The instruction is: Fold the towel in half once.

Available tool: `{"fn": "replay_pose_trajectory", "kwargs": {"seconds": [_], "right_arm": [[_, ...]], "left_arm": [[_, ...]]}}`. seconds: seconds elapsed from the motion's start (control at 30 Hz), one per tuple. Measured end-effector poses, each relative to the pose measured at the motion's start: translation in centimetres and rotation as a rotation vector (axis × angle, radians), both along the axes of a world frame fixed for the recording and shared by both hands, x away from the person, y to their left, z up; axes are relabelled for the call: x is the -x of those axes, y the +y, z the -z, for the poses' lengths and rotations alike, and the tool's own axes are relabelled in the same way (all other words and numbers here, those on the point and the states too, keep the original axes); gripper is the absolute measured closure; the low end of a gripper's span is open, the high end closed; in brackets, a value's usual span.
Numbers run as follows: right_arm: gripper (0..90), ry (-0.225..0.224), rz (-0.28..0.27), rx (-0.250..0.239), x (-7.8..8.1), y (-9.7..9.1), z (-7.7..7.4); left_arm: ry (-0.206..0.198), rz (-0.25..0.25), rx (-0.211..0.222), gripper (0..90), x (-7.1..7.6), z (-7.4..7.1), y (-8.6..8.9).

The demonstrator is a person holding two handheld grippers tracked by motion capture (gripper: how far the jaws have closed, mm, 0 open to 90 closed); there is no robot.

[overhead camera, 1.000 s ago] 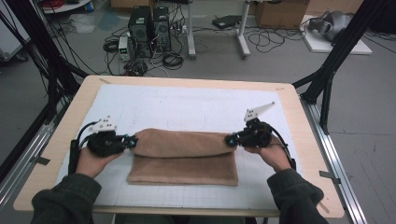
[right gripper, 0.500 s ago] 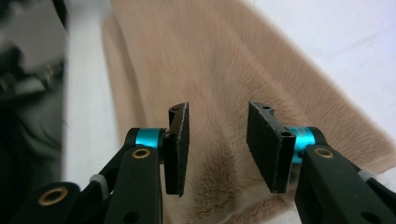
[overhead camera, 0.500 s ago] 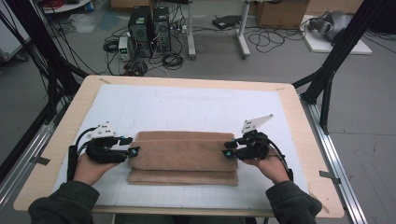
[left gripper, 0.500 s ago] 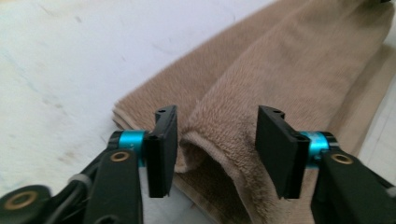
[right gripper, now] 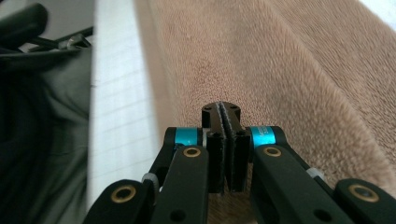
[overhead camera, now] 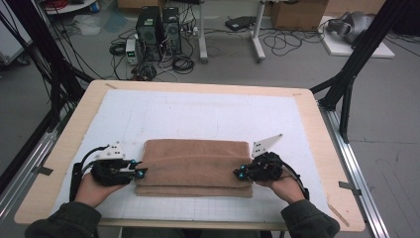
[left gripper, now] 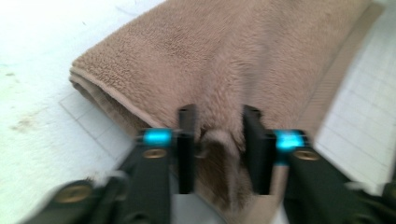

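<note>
Brown terry pile is bunched in a small ridge between the left gripper's (left gripper: 218,154) fingers (left gripper: 187,149), which stand narrow but apart and have just been closing; whether the pads truly press that ridge I cannot tell through the blur. The right gripper's (right gripper: 223,140) fingers (right gripper: 212,144) have just closed pad to pad, with no cloth visibly caught between them, resting on top of the towel (overhead camera: 193,166) at its right end.

Outward from there, the towel lies folded into a long band at the lower middle of the high view, on the white gridded mat of the desk (overhead camera: 307,114), with the left gripper (overhead camera: 133,171) at its left end and the right gripper (overhead camera: 242,172) at its right end.

The likely trouble is uneven hold. If the right pair has pinched nothing, a lift would raise one end only and drag the fold open. A shallow pinch of pile on the left could slip out, dropping the top layer askew over the lower ones.
</note>
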State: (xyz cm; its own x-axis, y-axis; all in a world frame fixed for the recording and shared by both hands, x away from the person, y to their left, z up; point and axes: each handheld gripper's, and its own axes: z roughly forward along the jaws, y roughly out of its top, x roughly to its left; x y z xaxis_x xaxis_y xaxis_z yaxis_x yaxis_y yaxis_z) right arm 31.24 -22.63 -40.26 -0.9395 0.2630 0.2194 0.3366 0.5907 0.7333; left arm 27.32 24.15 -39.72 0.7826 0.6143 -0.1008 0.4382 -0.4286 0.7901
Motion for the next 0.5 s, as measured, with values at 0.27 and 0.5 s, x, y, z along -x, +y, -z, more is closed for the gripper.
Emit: {"fn": "replay_pose_trajectory", "kwargs": {"seconds": [0.27, 0.5], "right_arm": [[71.8, -0.083, 0.051, 0.016, -0.3, 0.3, -1.1], [67.3, -0.022, 0.049, 0.113, -1.8, 1.3, 2.2]], "left_arm": [[-0.011, -0.017, 0.000, 57.6, -0.9, -0.7, -0.3], [0.072, 0.046, -0.086, 71.3, -1.9, 2.3, -2.4]]}}
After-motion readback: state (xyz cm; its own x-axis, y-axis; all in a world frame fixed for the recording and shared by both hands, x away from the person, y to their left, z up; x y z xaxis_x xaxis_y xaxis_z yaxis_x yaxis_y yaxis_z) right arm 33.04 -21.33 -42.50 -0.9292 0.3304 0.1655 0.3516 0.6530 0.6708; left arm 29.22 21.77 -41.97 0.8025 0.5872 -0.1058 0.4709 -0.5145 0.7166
